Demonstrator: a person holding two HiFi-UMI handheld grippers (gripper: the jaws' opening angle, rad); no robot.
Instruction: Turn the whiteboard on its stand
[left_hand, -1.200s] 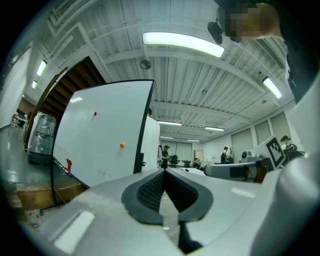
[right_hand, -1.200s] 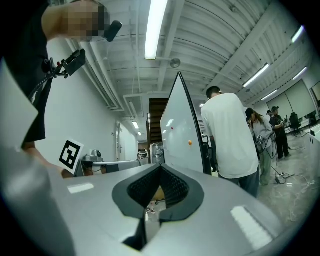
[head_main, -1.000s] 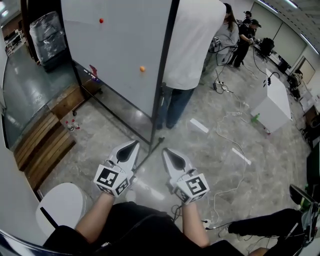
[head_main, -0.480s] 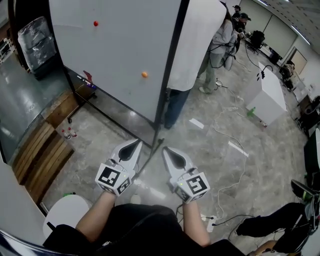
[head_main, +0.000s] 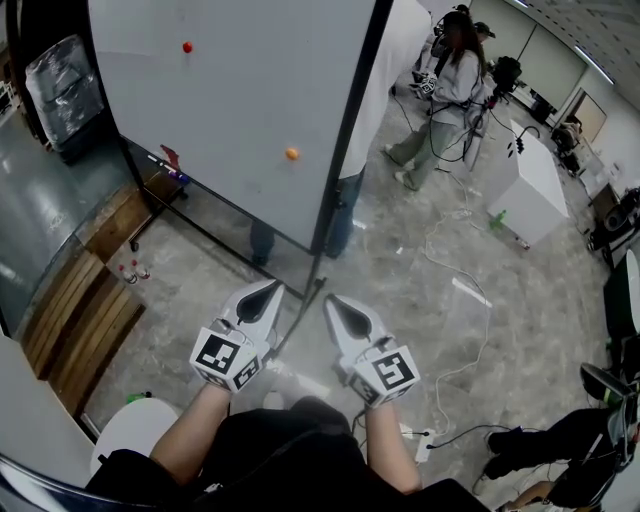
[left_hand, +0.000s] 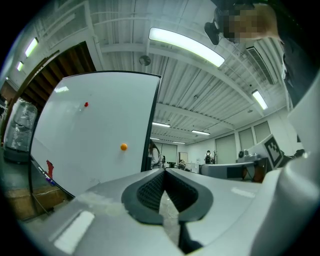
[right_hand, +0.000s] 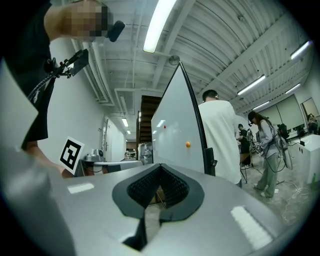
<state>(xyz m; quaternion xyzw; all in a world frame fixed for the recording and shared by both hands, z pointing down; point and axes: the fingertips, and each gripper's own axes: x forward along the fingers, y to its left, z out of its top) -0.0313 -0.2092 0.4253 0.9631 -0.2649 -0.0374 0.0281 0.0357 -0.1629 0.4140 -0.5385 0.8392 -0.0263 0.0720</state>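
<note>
Marble floor (head_main: 420, 290) — one whiteboard (head_main: 240, 90), two magnets (head_main: 291, 154) (head_main: 187, 47).

Lab workspace, ceiling strip lights (left_hand: 185, 46), floor cables (head_main: 489, 322)

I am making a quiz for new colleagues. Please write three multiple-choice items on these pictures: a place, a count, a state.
1. Where is the person in the white shirt?
A. In front of the whiteboard
B. Behind the whiteboard
C. Between the grippers
2. How many round magnets are on it?
A. One
B. Two
C. Four
3. How are the left gripper and right gripper?
A. Both shut, empty
B. Gripping the whiteboard
C. Both open
Answers: 1 B, the whiteboard hides the body partly; 2 B, one red magnet, one orange magnet; 3 A, their jaws meet on nothing.
</note>
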